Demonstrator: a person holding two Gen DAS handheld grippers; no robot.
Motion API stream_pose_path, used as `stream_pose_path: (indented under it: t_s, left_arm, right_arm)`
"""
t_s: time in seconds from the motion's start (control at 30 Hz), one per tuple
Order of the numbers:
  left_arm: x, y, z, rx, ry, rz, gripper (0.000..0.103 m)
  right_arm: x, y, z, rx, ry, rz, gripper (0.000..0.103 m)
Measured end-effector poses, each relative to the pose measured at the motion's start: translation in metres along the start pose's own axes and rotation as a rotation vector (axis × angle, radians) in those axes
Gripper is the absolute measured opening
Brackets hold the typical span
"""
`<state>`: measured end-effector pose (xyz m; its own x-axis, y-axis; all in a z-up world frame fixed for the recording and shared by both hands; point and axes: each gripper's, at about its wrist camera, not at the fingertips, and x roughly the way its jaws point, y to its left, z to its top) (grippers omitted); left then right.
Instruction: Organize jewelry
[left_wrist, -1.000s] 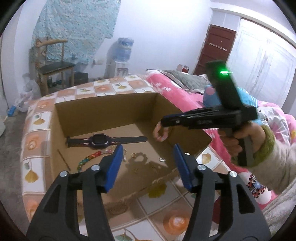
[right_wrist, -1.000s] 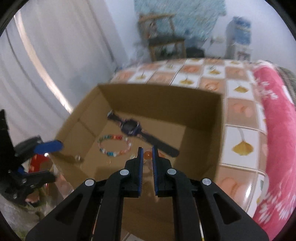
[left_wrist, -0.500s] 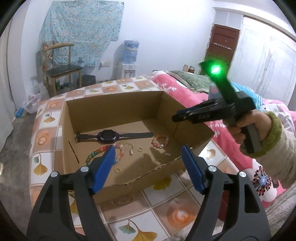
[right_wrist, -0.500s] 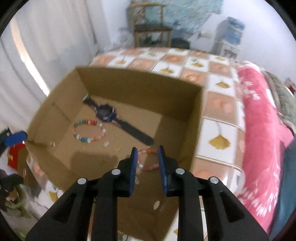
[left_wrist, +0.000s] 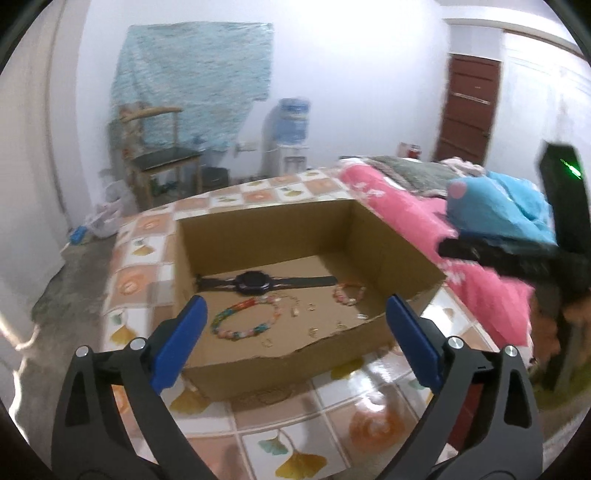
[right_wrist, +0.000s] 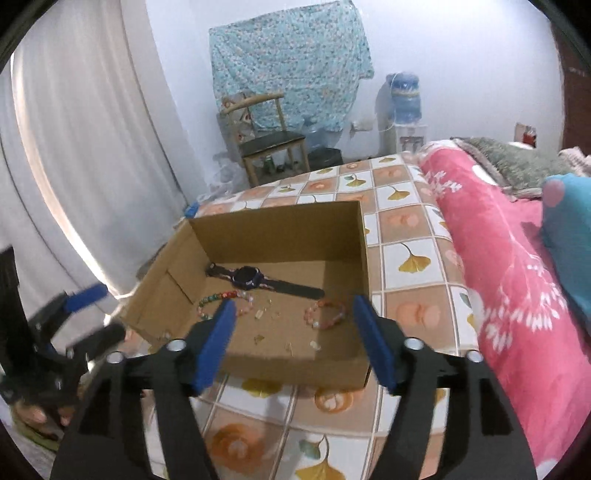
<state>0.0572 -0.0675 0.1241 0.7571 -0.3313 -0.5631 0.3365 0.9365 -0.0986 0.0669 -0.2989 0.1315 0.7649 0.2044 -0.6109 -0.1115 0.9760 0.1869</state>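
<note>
An open cardboard box stands on the tiled bedspread. In it lie a black watch, a multicoloured bead bracelet, a pink bead bracelet and several small earrings and rings. My left gripper is open and empty, pulled back before the box's near wall. My right gripper is open and empty, held above the box's near edge. Each gripper shows in the other's view, the right one and the left one.
A pink blanket and a blue plush toy lie to the right of the box. A wooden chair and a water dispenser stand at the far wall. A white curtain hangs on the left.
My right gripper has opened, let go of the pink bead bracelet into the box and drawn back and up. My left gripper has also drawn back from the box.
</note>
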Motion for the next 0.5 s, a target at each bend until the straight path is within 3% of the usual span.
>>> stream_pose_path:
  t_s: [0.17,0.5]
  left_arm:
    - [-0.003,0.011,0.003,-0.062,0.037,0.118,0.094]
    - [-0.021,0.013,0.014,-0.099,-0.002,0.415,0.094]
  right_arm:
    - [-0.008,0.020,-0.015,-0.042,-0.008,-0.024,0.085]
    - [-0.017,0.042,-0.013,-0.106,-0.048,-0.129,0.094]
